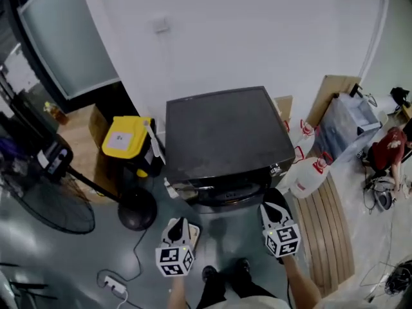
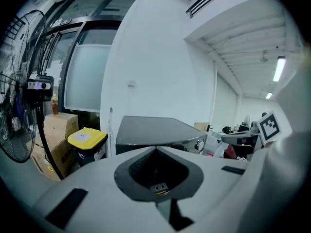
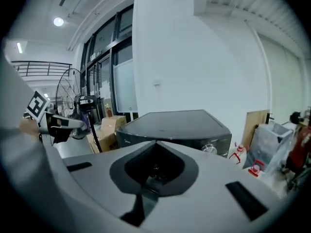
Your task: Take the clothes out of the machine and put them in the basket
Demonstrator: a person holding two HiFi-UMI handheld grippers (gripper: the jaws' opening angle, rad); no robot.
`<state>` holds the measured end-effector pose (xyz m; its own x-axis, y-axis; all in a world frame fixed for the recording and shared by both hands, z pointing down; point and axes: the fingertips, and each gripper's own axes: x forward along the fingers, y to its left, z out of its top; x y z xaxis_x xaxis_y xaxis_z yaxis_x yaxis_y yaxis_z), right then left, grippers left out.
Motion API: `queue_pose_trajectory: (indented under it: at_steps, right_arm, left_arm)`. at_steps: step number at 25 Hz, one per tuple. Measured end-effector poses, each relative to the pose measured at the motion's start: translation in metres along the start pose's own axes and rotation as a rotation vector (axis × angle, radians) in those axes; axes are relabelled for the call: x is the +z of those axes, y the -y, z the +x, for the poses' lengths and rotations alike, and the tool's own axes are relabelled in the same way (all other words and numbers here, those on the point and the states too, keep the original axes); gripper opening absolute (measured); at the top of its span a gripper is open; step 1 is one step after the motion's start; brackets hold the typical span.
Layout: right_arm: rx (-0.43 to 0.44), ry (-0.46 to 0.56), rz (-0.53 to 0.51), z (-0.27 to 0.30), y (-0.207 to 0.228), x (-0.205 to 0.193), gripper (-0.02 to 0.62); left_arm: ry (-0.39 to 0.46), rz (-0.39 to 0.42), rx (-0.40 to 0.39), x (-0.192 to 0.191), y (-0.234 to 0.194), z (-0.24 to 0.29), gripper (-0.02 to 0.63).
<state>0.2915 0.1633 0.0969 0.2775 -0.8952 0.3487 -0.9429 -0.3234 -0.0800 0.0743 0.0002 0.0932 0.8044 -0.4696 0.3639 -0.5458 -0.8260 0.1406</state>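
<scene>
Grey floor runs under the person's dark shoes, with a white wall closing the room beyond.

Nearest, the left gripper and the right gripper are held side by side, well apart from each other, both pointing toward the wall. In the left gripper view the left gripper's 2 fingers are pressed together into 1 point with nothing between them. The right gripper view shows the same for the right gripper: fingers closed, empty.

Just beyond both sets of fingertips stands the machine, a dark box with a flat top. It sits straight ahead of the left fingers and straight ahead of the right fingers. From above only its top and the upper edge of its front panel show, so the door cannot be made out.

Left of the left fingers, near the machine's side, a fan's round base rests on the floor. Further out stands a black bin with a yellow lid, and cardboard boxes sit beyond it.

Right of the right fingers, white jugs with red caps stand beside the machine, next to a slatted wooden board. Farther right are a clear plastic bag and a person in red low on the floor.
</scene>
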Motion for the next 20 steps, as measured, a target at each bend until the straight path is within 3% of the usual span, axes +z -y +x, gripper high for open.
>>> queue_pose_trajectory:
  at_steps: [4, 12, 20]
  right_arm:
    - [0.007, 0.037, -0.021, -0.026, 0.006, 0.029, 0.023]
    - [0.016, 0.101, -0.041, -0.065, 0.006, 0.071, 0.023]
    - [0.003, 0.117, -0.034, -0.086, 0.012, 0.078, 0.023]
  left_arm:
    - [0.035, 0.021, 0.014, 0.032, 0.015, -0.019, 0.018]
    - [0.057, 0.034, 0.046, 0.058, 0.034, -0.041, 0.018]
    - [0.066, 0.052, 0.055, 0.066, 0.047, -0.053, 0.017]
